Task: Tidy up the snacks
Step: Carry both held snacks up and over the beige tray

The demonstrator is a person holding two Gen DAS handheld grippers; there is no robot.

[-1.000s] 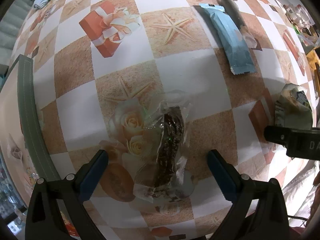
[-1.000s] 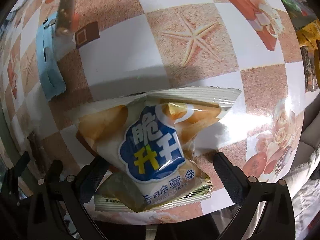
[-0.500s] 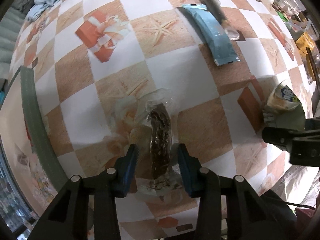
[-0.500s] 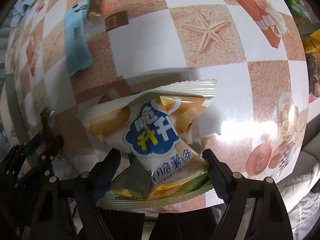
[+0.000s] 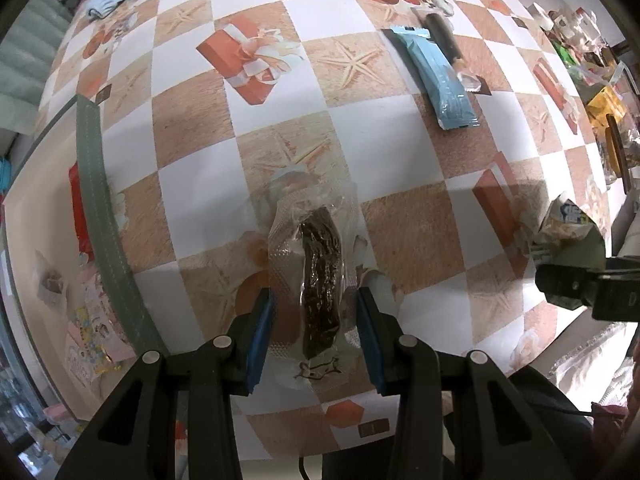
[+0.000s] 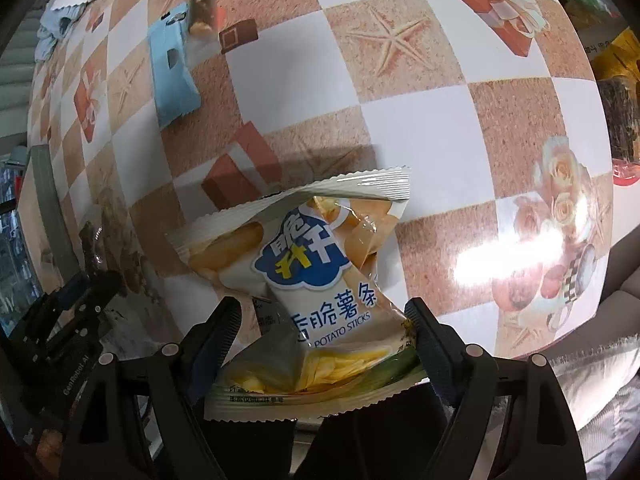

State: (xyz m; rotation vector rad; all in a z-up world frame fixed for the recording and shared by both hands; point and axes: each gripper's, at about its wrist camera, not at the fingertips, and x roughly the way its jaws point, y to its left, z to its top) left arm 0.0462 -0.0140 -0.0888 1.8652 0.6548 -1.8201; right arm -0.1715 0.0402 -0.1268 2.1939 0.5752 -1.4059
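My left gripper (image 5: 314, 312) is shut on a clear packet holding a dark brown snack (image 5: 322, 276) and holds it above the checkered tablecloth (image 5: 192, 120). My right gripper (image 6: 322, 320) is shut on a white and blue bag of potato sticks (image 6: 308, 276), lifted off the table. The bag also shows at the right edge of the left wrist view (image 5: 568, 220). The left gripper shows at the left of the right wrist view (image 6: 76, 304).
A light blue snack bar (image 5: 438, 80) and a dark bar in clear wrap (image 5: 444, 34) lie at the far right. A grey-rimmed box (image 5: 96, 192) with packets stands at the left edge. More snacks (image 6: 616, 120) lie at the right.
My left gripper closed on the clear packet and lifted it. My right gripper closed tighter on the potato sticks bag and raised it off the table.
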